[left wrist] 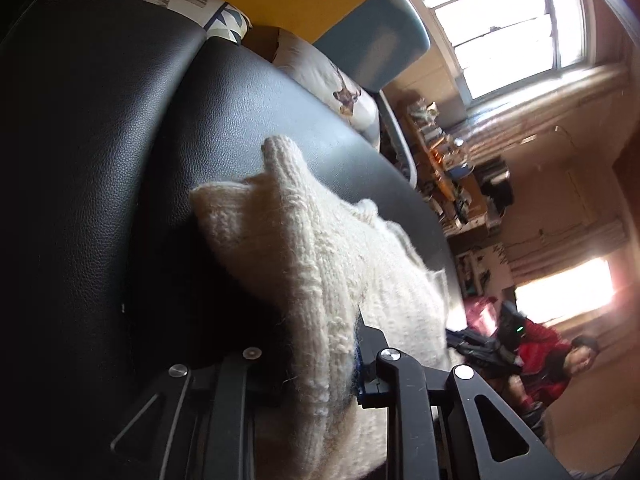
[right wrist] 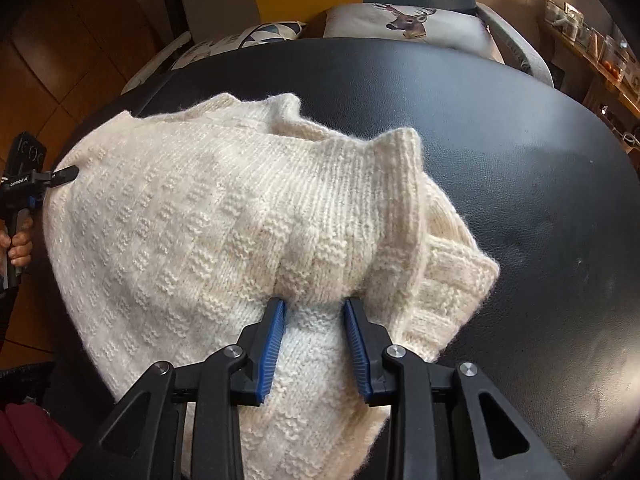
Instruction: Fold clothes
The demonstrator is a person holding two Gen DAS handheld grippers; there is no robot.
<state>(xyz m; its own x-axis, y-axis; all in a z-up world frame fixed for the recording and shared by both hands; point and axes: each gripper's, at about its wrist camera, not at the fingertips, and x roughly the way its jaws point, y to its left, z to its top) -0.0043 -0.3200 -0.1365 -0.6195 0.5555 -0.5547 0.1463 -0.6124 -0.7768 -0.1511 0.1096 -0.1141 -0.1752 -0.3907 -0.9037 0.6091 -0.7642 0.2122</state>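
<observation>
Cream knitted sweater lies bunched on a black leather cushion, right gripper pinching a fold at its near edge, left gripper clamped on its far-left edge, deer-print pillow behind.

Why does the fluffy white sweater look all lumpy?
The cream knitted sweater lies bunched on the black leather surface, not flat. Its ribbed edge sticks up, and both the right tongs and left tongs pinch folds of it. Nothing looks damaged.
</observation>
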